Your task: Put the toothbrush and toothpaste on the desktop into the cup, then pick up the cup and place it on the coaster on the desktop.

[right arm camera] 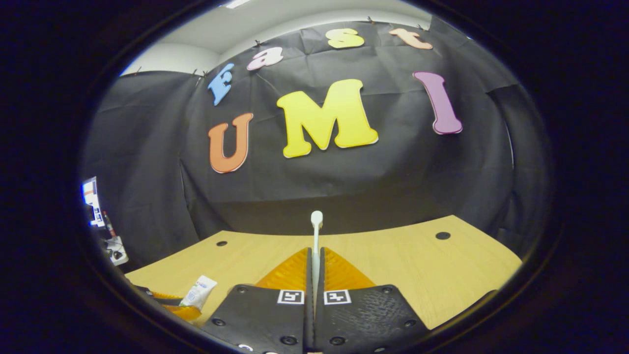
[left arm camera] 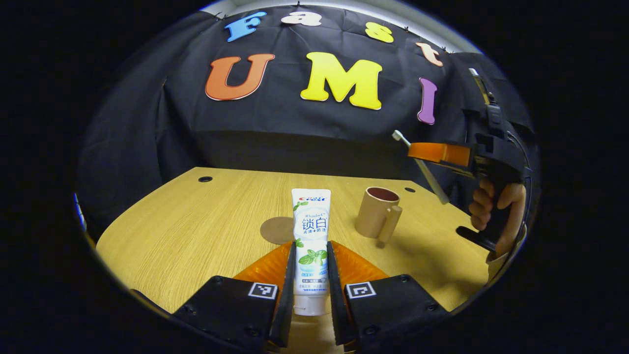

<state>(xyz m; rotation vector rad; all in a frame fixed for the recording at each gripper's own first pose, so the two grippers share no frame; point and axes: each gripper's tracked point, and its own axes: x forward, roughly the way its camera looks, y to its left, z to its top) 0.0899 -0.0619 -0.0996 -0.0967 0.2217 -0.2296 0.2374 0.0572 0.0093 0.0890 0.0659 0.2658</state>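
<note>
In the left gripper view my left gripper (left arm camera: 311, 265) is shut on a white toothpaste tube (left arm camera: 310, 231) that points away over the wooden desk (left arm camera: 196, 231). A tan cup (left arm camera: 378, 212) with a handle stands upright to the right of the tube, and a round brown coaster (left arm camera: 276, 230) lies flat just left of it. Farther right a hand holds my right gripper (left arm camera: 437, 153) above the cup, with a white toothbrush (left arm camera: 421, 167) slanting through it. In the right gripper view my right gripper (right arm camera: 315, 263) is shut on the toothbrush (right arm camera: 316, 231), whose head points forward. The toothpaste tube (right arm camera: 199, 291) appears at lower left.
Black cable holes (left arm camera: 205, 179) are set in the desk near its far edge. The black cloth wall closes off the back and sides. At the far left of the right gripper view, clutter (right arm camera: 105, 226) stands beyond the desk.
</note>
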